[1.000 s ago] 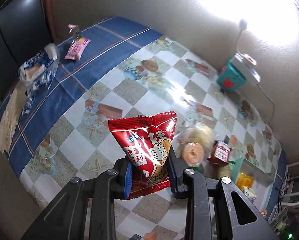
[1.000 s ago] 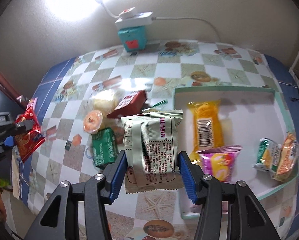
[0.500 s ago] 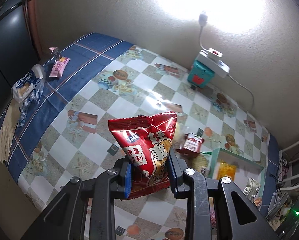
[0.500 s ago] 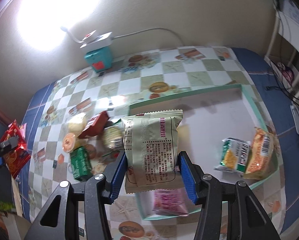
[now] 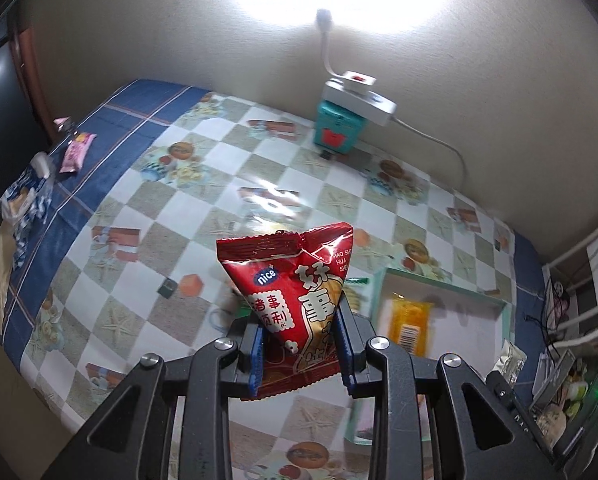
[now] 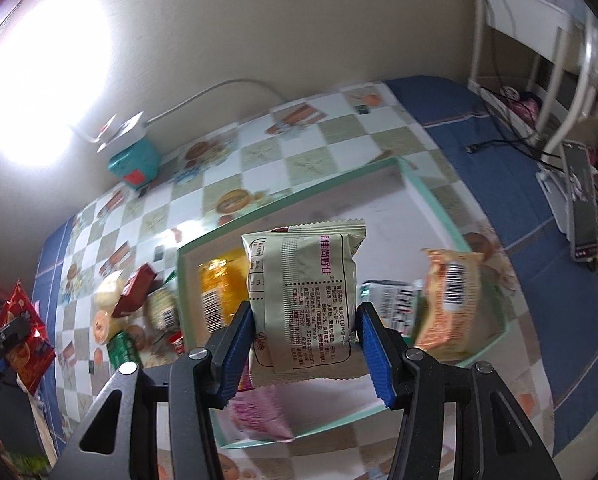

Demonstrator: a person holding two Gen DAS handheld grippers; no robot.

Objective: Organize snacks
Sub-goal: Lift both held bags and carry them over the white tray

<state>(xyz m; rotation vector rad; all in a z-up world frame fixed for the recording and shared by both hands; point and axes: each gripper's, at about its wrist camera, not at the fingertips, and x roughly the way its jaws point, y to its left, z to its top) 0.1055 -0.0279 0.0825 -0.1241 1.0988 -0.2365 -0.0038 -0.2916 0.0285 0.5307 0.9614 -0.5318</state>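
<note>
Red snack packet [image 5: 295,304] is clamped in the left gripper [image 5: 301,350], and a pale green packet [image 6: 305,300] is clamped in the right gripper [image 6: 305,346], both carried above the table. The step seems to be delivery to the tray [image 6: 431,196]; next each packet must be lowered inside and released. Both grippers point steeply down.
</note>
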